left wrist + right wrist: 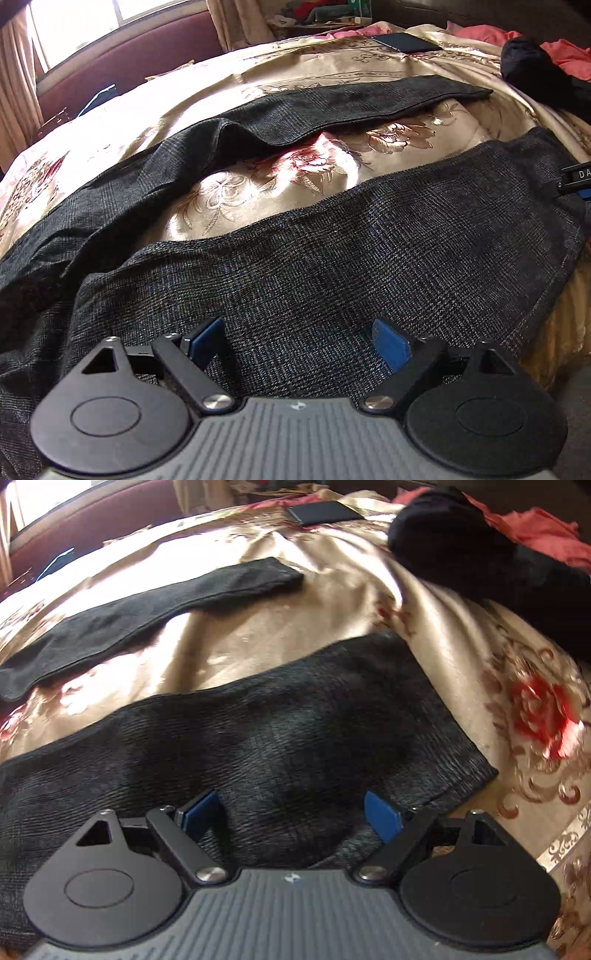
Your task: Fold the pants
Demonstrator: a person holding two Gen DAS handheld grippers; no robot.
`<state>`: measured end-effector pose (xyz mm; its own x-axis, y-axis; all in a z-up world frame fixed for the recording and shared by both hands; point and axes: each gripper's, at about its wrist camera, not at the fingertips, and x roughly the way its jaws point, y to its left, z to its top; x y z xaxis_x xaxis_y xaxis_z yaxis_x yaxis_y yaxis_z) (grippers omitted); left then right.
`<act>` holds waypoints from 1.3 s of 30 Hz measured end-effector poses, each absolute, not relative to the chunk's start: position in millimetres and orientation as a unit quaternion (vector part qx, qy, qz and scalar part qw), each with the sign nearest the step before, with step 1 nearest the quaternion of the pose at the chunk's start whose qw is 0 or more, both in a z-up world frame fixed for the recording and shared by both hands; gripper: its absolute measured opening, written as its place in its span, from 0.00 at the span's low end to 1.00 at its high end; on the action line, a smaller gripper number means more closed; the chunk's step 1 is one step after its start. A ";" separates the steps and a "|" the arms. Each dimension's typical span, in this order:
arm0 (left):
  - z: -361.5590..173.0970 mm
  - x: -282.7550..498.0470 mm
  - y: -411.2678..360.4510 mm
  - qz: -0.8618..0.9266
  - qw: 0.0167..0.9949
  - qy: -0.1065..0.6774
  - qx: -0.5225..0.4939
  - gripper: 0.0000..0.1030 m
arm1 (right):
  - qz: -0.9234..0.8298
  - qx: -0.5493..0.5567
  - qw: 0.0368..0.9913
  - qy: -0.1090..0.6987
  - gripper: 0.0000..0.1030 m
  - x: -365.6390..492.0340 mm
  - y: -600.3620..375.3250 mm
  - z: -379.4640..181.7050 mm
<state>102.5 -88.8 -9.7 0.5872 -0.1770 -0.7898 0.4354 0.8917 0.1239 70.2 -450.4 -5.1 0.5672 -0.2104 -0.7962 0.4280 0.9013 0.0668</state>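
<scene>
pants (332, 258) spread on bedspread (295, 184), phone (406, 42) behind

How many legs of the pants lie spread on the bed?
2. The near leg lies just ahead of the hand-held gripper; the far leg lies apart from it, further up the bedspread, with bare cover between them.

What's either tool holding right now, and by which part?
Nothing. Both the left tool and the right tool are open above the near leg of the pants, with no fabric pinched between the pads.
</scene>
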 end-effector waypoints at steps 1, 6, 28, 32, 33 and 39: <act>-8.3 101.0 -91.0 -0.175 0.876 0.419 0.161 0.97 | -0.180 0.140 0.879 0.420 0.82 65.7 -457.3 -3.4; 18.5 108.0 -79.8 -0.158 0.877 0.419 0.174 0.96 | -0.127 0.119 0.909 0.378 0.83 67.0 -442.2 28.4; 13.0 337.3 241.8 -0.090 0.881 0.424 0.189 0.96 | 0.270 -0.208 0.864 0.371 0.82 414.6 -104.8 32.2; -5.2 355.4 244.2 -0.130 0.865 0.452 0.175 0.96 | 0.286 -0.246 0.835 0.401 0.82 435.2 -93.1 6.9; -5.6 356.1 245.5 -0.132 0.865 0.453 0.170 0.96 | 0.289 -0.254 0.828 0.408 0.82 435.8 -93.7 -0.2; -5.6 358.6 255.9 -0.130 0.861 0.473 0.135 0.97 | 0.295 -0.250 0.821 0.420 0.81 443.4 -93.8 -1.9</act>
